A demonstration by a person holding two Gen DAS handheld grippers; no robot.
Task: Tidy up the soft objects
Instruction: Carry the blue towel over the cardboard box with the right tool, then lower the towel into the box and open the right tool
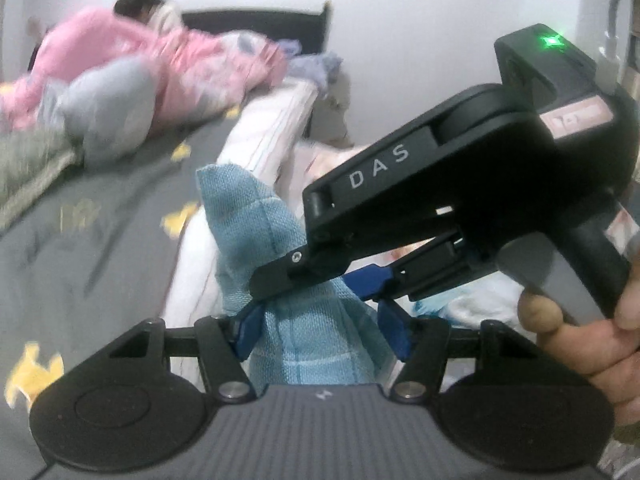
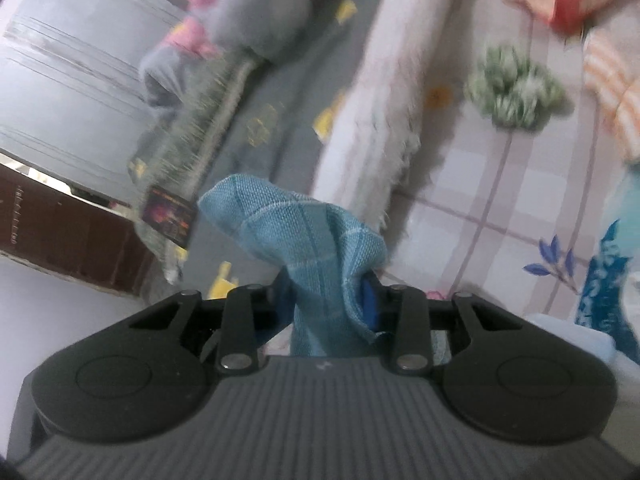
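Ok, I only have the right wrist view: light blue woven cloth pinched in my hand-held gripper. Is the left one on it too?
Observer: Yes. In the left wrist view, the left hand-held gripper has its blue pads pressed on both sides of the light blue woven cloth.
Operator: Where is that relative to mine?
Observer: The right hand-held gripper comes in from the right of that view. It clamps the same cloth just beyond the left one's pads.
Operator: Any indicator showing on my unit?
Observer: A small green light is lit on top of its black housing.
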